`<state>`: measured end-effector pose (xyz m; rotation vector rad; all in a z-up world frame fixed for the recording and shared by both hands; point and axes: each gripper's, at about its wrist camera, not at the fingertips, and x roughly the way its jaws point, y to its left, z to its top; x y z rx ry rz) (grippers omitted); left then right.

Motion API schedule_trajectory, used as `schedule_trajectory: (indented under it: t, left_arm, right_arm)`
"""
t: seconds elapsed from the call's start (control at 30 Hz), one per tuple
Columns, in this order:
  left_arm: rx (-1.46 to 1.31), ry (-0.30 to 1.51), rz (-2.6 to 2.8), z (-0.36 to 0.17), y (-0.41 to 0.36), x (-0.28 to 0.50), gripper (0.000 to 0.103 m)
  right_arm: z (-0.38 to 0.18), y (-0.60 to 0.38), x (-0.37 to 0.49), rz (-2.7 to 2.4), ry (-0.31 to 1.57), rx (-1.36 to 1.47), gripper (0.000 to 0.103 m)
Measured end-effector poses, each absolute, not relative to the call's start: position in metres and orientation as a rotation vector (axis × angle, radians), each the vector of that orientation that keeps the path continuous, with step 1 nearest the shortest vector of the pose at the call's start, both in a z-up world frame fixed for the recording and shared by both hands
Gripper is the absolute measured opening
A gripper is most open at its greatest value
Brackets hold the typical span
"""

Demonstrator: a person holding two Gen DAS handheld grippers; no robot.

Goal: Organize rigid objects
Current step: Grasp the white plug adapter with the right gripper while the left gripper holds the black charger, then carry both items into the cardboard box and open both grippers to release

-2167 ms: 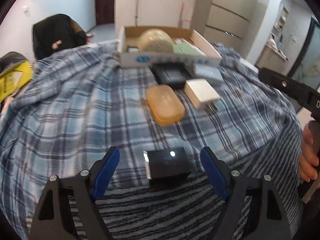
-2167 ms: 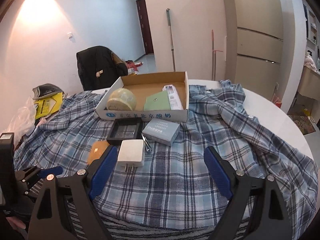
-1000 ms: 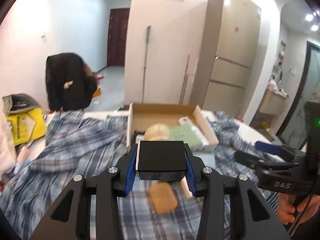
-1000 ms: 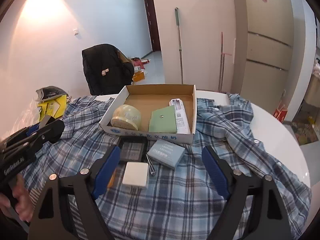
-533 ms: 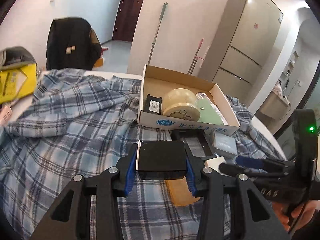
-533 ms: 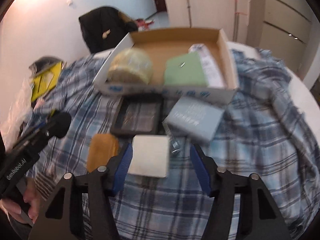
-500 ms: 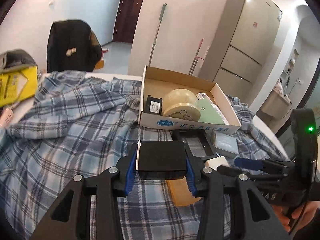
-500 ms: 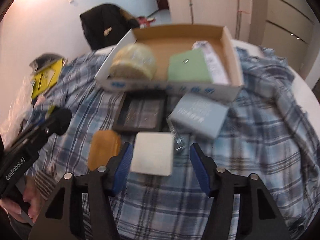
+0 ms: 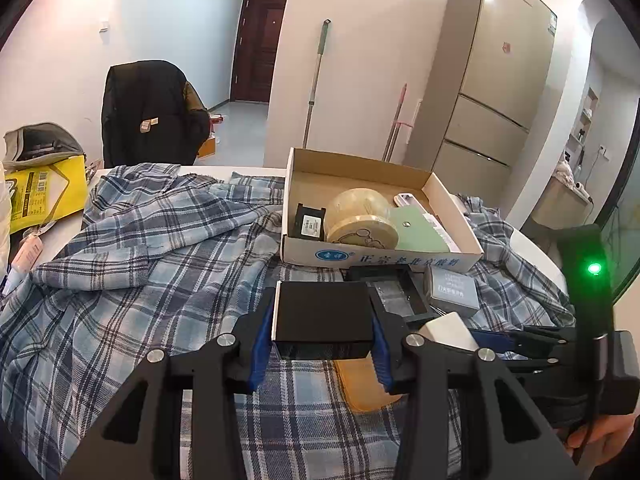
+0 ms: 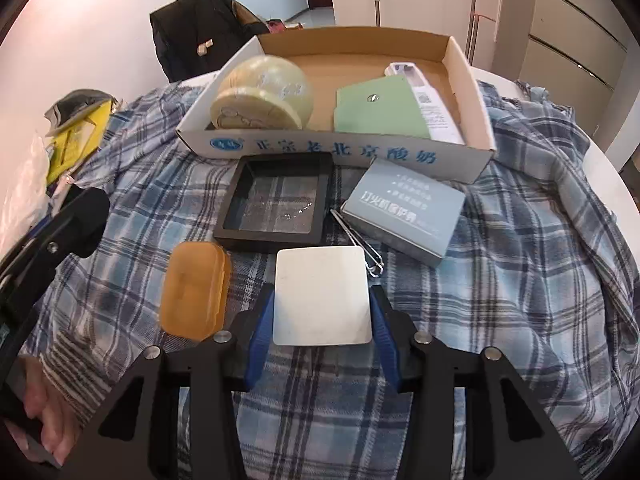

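My left gripper (image 9: 322,324) is shut on a small black box (image 9: 322,316) and holds it above the plaid cloth, short of the cardboard box (image 9: 380,258). My right gripper (image 10: 322,316) has its blue pads against both sides of a white charger block (image 10: 322,296) that lies on the cloth; the right gripper also shows in the left wrist view (image 9: 496,336). The cardboard box (image 10: 340,152) holds a cream round container (image 10: 262,94), a green card (image 10: 378,106), a white tube (image 10: 426,98) and a small black item (image 9: 308,222).
On the plaid cloth (image 10: 520,260) lie an orange soap case (image 10: 194,290), a black square frame (image 10: 276,204), a grey box (image 10: 404,212) and metal tweezers (image 10: 358,242). A yellow bag (image 9: 40,192) sits far left. A fridge (image 9: 492,92) and a jacket-covered chair (image 9: 148,112) stand behind.
My right gripper has moved down and forward and closed on the white charger block. My left gripper still holds the black box, moved slightly nearer the cardboard box.
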<state>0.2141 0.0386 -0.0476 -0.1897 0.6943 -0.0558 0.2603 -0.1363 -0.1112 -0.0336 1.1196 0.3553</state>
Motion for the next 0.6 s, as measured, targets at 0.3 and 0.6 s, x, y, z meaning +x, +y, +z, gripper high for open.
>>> schedule_trajectory:
  t: [0.3, 0.6]
  left_arm:
    - [-0.151, 0.688, -0.035, -0.044, 0.032, 0.207, 0.044]
    - [-0.095, 0.631, -0.063, 0.002, 0.014, 0.186, 0.044]
  right_arm:
    - [-0.092, -0.168, 0.243, 0.342, 1.088, -0.032, 0.045]
    - [-0.059, -0.209, 0.232, 0.279, 1.006, -0.019, 0.045]
